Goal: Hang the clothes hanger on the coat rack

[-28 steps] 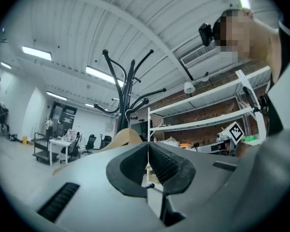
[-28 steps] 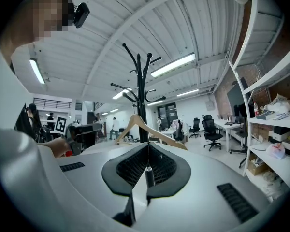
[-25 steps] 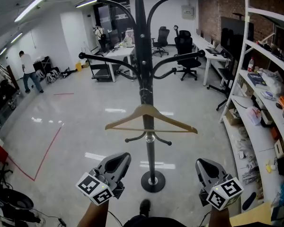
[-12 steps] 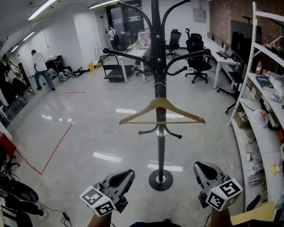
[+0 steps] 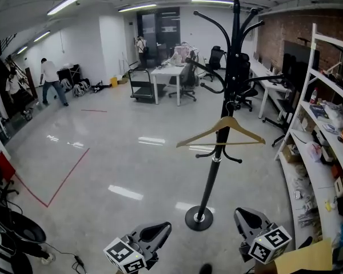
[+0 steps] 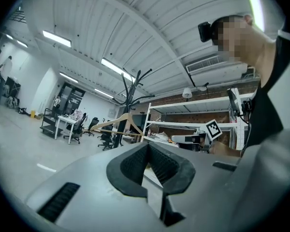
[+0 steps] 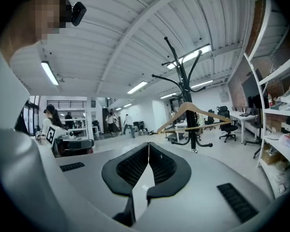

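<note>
A black coat rack (image 5: 224,119) stands on a round base (image 5: 199,217) right of centre in the head view. A wooden clothes hanger (image 5: 222,133) hangs on it at mid height, level. Both grippers are low in that view, well short of the rack: my left gripper (image 5: 162,227) and my right gripper (image 5: 242,213), each shut with nothing held. In the left gripper view my left gripper (image 6: 147,146) has its jaws together, with the hanger (image 6: 118,123) far off. In the right gripper view my right gripper (image 7: 149,145) is likewise shut, and the hanger (image 7: 193,112) shows on the rack (image 7: 183,81) ahead.
White shelving (image 5: 326,130) full of clutter lines the right side. Desks and office chairs (image 5: 177,76) stand at the back, and people (image 5: 48,79) stand far left. A red tape line (image 5: 63,178) crosses the floor. Cables and gear (image 5: 11,233) lie at the bottom left.
In the head view the coat rack with its hanger has slid from the centre to the right and looks farther off. Both grippers sit lower in the frame, still shut and empty.
</note>
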